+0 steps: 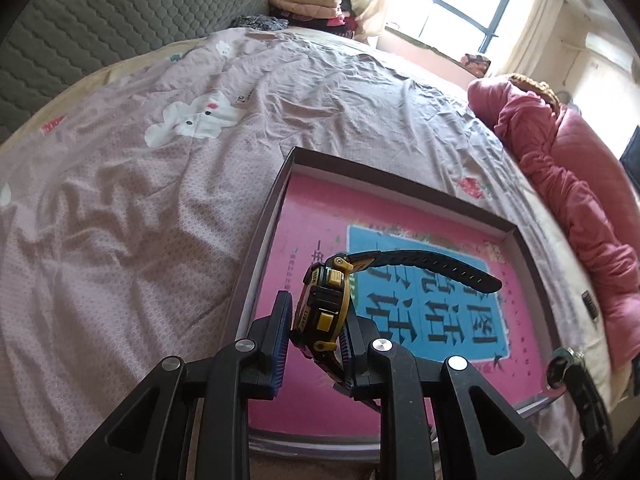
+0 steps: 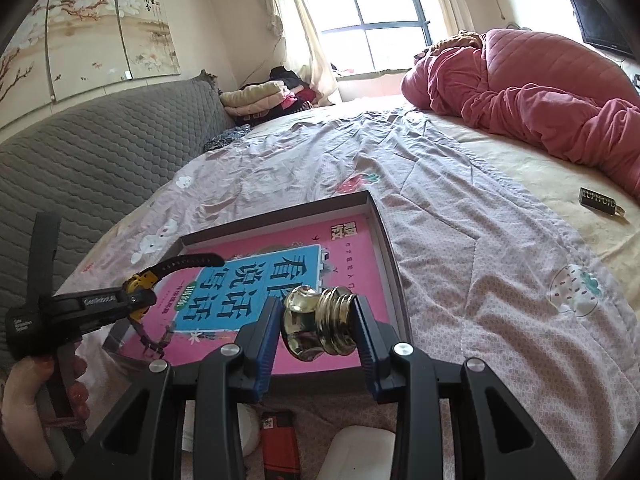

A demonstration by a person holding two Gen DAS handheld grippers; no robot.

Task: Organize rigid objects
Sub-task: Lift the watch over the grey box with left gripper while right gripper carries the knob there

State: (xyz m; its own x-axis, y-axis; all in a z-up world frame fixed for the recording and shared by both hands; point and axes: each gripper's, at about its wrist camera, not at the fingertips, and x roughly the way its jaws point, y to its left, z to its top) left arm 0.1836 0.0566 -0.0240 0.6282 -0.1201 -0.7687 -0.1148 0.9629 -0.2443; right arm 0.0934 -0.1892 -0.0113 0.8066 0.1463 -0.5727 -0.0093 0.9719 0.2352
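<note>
My left gripper point(image 1: 318, 320) is shut on a black and yellow wristwatch point(image 1: 324, 304), held above the near left part of a shallow brown box point(image 1: 264, 216) whose floor is a pink and blue printed sheet. The watch strap sticks out over the box. That gripper and the watch point(image 2: 140, 280) also show in the right wrist view, at the box's left edge. My right gripper point(image 2: 318, 324) is shut on a shiny brass knob point(image 2: 316, 324), held above the near edge of the box point(image 2: 390, 248).
The box lies on a wrinkled pink bedsheet point(image 1: 140, 208). A pink quilt point(image 2: 540, 92) is heaped at the right. A small dark combination lock point(image 2: 600, 199) lies on the bed at the right. A red lighter point(image 2: 280, 440) and white objects point(image 2: 356, 454) lie below my right gripper.
</note>
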